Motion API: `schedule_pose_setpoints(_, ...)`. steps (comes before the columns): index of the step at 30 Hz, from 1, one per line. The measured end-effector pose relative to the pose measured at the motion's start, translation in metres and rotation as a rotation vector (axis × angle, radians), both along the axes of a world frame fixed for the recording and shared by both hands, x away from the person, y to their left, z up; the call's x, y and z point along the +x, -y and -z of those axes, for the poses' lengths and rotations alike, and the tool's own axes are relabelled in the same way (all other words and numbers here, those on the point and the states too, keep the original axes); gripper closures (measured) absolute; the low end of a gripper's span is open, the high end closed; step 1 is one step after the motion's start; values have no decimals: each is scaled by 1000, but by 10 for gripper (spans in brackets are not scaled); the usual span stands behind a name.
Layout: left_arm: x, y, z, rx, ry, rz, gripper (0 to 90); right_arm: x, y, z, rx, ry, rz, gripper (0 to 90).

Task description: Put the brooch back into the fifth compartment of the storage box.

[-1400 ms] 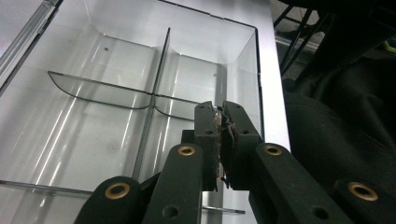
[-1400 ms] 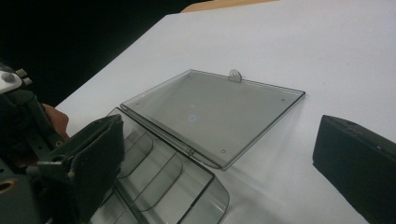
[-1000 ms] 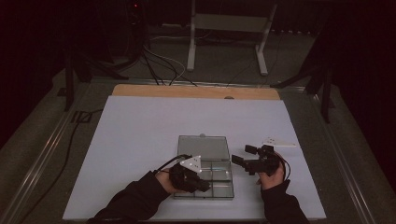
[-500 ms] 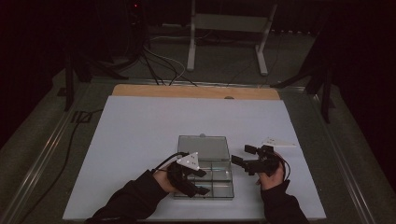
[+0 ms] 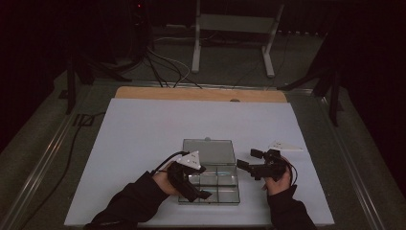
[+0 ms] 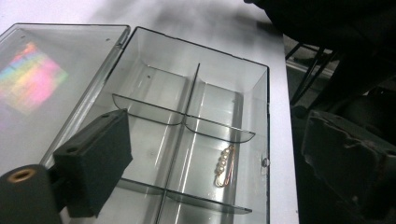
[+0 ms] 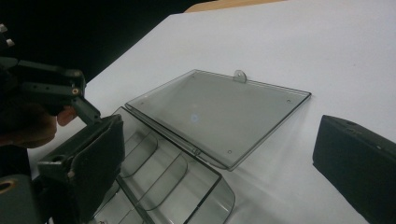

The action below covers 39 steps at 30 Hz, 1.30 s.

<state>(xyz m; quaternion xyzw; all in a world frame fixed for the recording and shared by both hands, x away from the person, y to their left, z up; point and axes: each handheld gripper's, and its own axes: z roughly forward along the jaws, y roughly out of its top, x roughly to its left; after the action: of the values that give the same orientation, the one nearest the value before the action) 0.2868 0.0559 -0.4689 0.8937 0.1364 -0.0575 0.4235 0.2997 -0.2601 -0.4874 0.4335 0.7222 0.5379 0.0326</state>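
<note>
Left tongs [image 5: 203,188] just opened wide over clear box [image 5: 225,196] — bead clasp [image 6: 225,165] lying released inside; right tongs [image 5: 248,161] being held open, empty.

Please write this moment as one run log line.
left gripper: jaws just opened, empty | beaded earring: lying in box compartment | lid: open flat

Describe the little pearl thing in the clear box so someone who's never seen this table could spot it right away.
On the white table lies a clear divided box, its lid folded flat open beside it. In one compartment lies a small piece of jewellery: a short row of pearly beads on pinkish-gold wire. The left gripper hangs open over it, and the other visible compartments look bare.
</note>
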Motion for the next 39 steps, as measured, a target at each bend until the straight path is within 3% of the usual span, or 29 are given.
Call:
schedule_pose_setpoints(4,4,-4,-2,9,-2,-41,18,0,-1,0,2,-2,-2,21)
schedule_pose_setpoints(10,8,-8,-7,-20,-15,-63,17,-1,-1,-1,4,-3,-4,21)
schedule_pose_setpoints(21,19,-19,-10,-48,-5,-117,18,0,-1,0,1,0,-5,21)
schedule_pose_setpoints(25,24,-25,-12,-39,5,-133,18,-1,0,0,1,-1,-5,21)
schedule_pose_setpoints(39,43,-41,-8,-37,-14,-246,18,-1,-1,-1,-3,2,-4,21)
